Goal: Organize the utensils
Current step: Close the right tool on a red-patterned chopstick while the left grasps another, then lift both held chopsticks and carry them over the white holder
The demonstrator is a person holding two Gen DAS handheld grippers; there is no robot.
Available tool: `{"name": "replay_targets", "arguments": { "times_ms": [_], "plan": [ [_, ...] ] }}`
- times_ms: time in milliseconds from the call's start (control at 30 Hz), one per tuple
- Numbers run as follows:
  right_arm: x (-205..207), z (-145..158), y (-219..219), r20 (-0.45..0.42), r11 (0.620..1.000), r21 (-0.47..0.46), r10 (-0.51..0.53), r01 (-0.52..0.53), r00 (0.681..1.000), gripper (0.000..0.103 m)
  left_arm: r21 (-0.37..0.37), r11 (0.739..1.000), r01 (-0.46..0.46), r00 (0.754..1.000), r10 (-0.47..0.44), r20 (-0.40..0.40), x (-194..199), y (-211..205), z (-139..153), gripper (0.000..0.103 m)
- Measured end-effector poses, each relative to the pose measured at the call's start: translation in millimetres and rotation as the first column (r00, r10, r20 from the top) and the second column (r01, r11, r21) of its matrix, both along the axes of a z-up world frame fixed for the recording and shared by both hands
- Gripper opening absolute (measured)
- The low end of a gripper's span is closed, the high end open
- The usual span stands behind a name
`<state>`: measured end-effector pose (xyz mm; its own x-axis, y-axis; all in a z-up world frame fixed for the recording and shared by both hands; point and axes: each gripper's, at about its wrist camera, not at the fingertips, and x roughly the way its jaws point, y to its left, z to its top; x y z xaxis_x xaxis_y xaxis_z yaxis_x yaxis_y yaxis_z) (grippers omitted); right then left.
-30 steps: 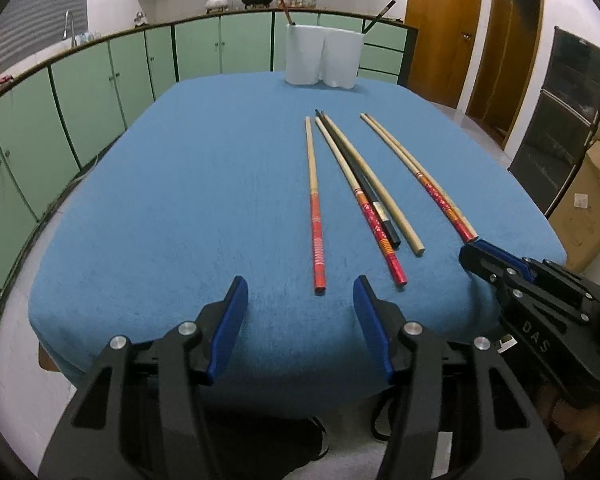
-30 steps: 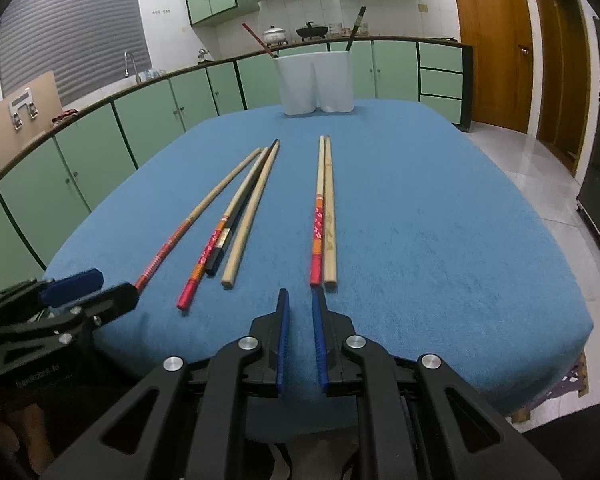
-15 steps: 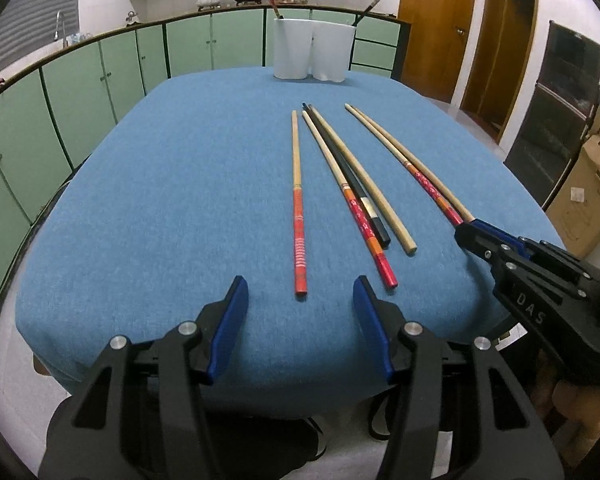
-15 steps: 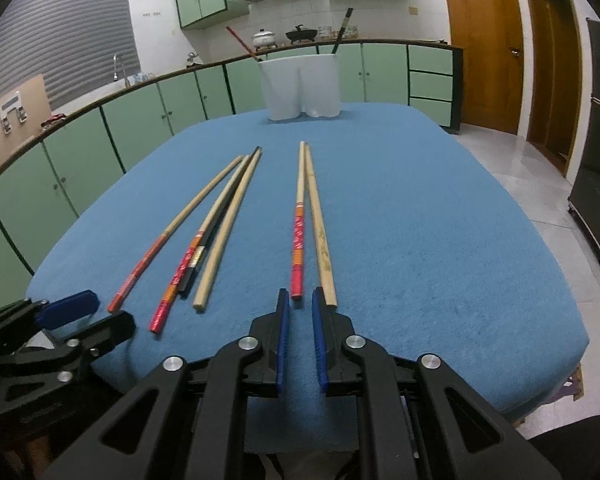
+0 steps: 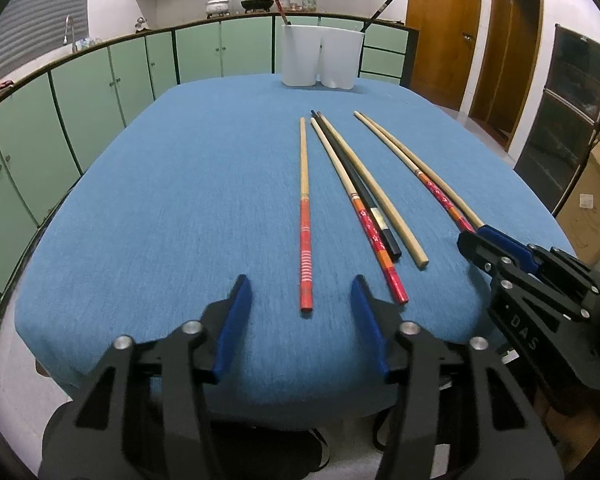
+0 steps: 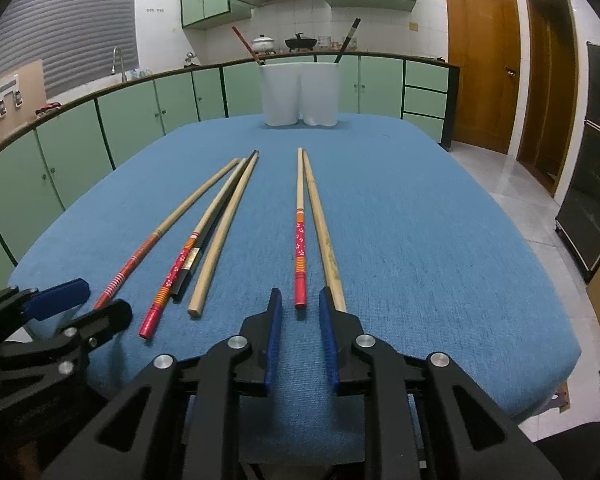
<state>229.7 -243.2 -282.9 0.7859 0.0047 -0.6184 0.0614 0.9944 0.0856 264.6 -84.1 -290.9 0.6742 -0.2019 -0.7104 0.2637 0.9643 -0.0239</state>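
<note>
tablecloth [image 5: 180, 200]: blue | holder [image 6: 300, 92]: white | cabinets [image 5: 100, 92]: green

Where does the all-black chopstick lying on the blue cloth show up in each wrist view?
Left wrist: black chopstick right of centre, between a red-handled and a plain wooden stick.
Right wrist: black chopstick left of centre, mostly hidden between the same two.
Shared landmark: white holder at the cloth's far end.

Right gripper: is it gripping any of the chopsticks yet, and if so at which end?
Nothing is held. The right gripper is opening over the near end of a red-handled chopstick, pads clear of it. The left gripper is closing, also empty.
</note>
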Motion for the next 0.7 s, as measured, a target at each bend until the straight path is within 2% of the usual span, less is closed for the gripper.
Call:
{"name": "replay_targets", "arguments": {
  "times_ms": [67, 100, 167, 500, 700],
  "plan": [
    [-0.4, 0.6, -1.1, 0.002, 1.0, 0.004, 0.001, -0.001, 1.0, 0.015, -0.009, 1.0, 0.002, 1.0, -0.002, -0.001, 0.7, 0.6, 1.2, 0.025],
    [-0.5, 1.6, -1.5, 0.002, 1.0, 0.009, 0.004, -0.004, 1.0, 0.011, -0.014, 1.0, 0.005, 1.0, -0.005, -0.005, 0.8, 0.8, 1.6, 0.021],
    [0.3, 3.8, -1.4, 0.001, 1.0, 0.017, 0.009, -0.009, 1.0, 0.007, -0.022, 1.0, 0.01, 1.0, -0.01, -0.009, 1.2, 1.1, 2.5, 0.005],
    [-9.5, 28.6, -0.1, 0.039, 1.0, 0.019, 0.005, -0.005, 0.999, 0.006, -0.046, 0.999, 0.02, 1.0, -0.019, 0.023, -4.0, -0.3, 17.0, 0.005],
    [-18.4, 57.3, -2.0, 0.076, 1.0, 0.019, 0.002, -0.003, 0.997, 0.006, -0.059, 0.998, 0.017, 0.996, -0.012, 0.087, -9.7, 2.3, 46.8, 0.005]
  ]
}}
